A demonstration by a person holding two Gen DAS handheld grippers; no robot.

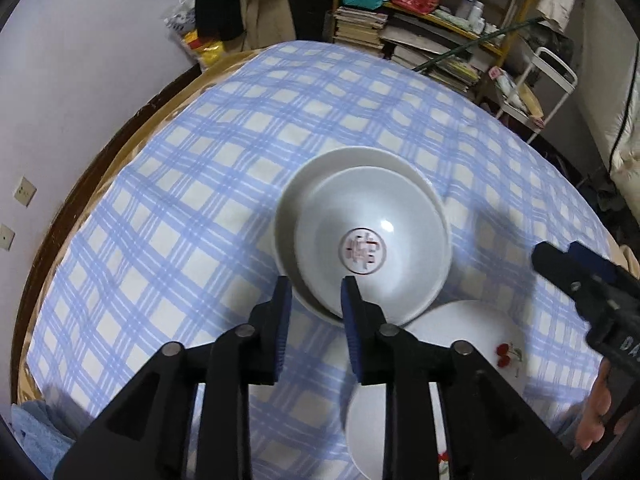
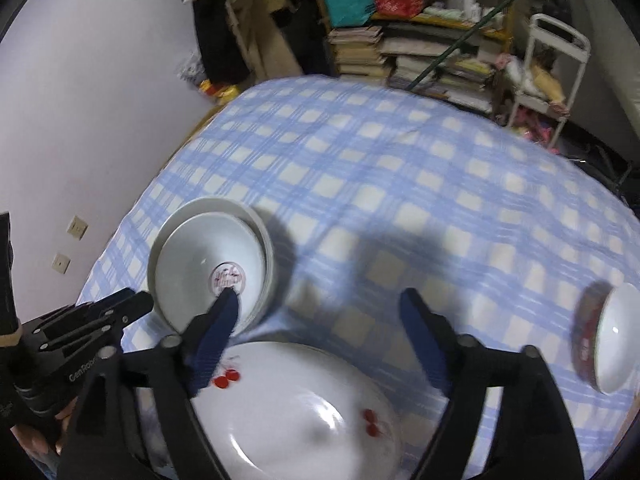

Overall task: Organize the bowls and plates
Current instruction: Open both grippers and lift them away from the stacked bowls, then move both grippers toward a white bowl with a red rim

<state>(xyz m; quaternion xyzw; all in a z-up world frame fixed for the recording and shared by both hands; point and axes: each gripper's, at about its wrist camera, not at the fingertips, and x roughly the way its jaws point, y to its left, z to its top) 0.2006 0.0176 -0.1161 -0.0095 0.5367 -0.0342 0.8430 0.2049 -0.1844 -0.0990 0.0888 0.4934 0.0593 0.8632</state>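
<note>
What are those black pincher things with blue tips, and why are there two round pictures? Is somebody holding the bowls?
Each black pincher is a tool that a person holds, one in each hand, with a small camera on it looking along its two fingers. That makes two rounded pictures. One looks out over the left tool, the other over the right tool. Both tools are open and hold nothing. On the blue checked tablecloth sits a white bowl with a red mark, nested inside another white bowl. Near it lies a white plate with cherries. Far right stands a bowl with a red patterned outside.
</note>
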